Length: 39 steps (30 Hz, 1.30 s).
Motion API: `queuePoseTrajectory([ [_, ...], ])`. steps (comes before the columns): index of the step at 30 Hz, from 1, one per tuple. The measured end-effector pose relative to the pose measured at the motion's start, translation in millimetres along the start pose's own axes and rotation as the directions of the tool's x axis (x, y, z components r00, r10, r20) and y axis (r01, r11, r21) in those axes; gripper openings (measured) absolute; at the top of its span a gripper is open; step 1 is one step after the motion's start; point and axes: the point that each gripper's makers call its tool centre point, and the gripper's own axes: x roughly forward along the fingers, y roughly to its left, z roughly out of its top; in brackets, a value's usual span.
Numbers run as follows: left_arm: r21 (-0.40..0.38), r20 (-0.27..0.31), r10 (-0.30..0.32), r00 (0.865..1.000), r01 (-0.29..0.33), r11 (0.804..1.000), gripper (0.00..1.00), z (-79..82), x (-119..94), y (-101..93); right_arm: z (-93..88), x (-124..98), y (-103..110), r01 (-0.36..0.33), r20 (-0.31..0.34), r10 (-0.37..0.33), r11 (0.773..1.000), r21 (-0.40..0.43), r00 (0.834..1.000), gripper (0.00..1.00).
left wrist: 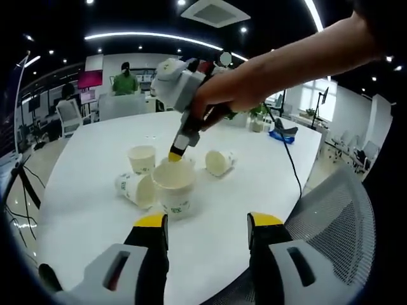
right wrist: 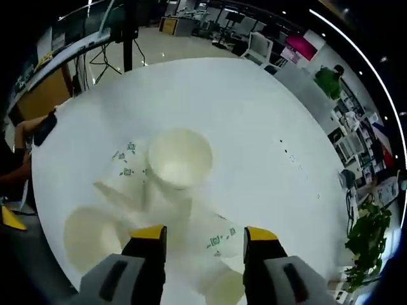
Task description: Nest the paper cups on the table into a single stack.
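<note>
White paper cups sit grouped on a white round table (left wrist: 82, 190), toward its near edge in the left gripper view. Going left to right there: a cup on its side (left wrist: 135, 189) with its mouth toward the camera; behind it an upright cup (left wrist: 142, 158); then a larger-looking upright cup (left wrist: 173, 189) nearest the edge, just beside the tipped one; then, a little apart to the right, another cup on its side (left wrist: 219, 162).

Left gripper (left wrist: 207, 223) is held back over the near edge, its yellow-tipped jaws well apart with nothing between them.

Right gripper (left wrist: 175, 154) comes in from above in a person's hand (left wrist: 219, 101), its yellow tip just over the rear rim of the near upright cup; whether it touches cannot be told.

In the right gripper view, looking down, an upright cup (right wrist: 86, 238) is at lower left, an upright cup (right wrist: 180, 157) with its mouth open to the camera is in the middle, and a cup on its side (right wrist: 219, 244) lies between the jaws, another (right wrist: 226, 289) just beyond it. The right gripper (right wrist: 205, 234) has its jaws spread, closed on nothing.

A grey mesh chair (left wrist: 337, 216) stands at the table's right edge.
</note>
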Motion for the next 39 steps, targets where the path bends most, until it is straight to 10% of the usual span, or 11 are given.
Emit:
queuePoseTrajectory([
  [12, -0.005, -0.004, 0.000, 1.000, 0.000, 1.000, 0.48, -1.2, 0, 0.7, -0.8, 27, -10, 0.036, -0.024, -0.035, 0.998, 0.045, 0.999, 0.53],
  [27, -0.006, -0.010, -0.002, 1.000, 0.002, 1.000, 0.47, -2.0, 1, 0.2, -29.4, 6, -16, 0.091, -0.006, -0.091, 0.995, 0.043, 0.996, 0.46],
  [39, 0.007, -0.017, -0.006, 1.000, 0.007, 1.000, 0.47, -3.6, 3, -0.8, -21.3, 18, -29, 0.143, 0.111, -0.152, 0.986, 0.085, 0.982, 0.47],
])
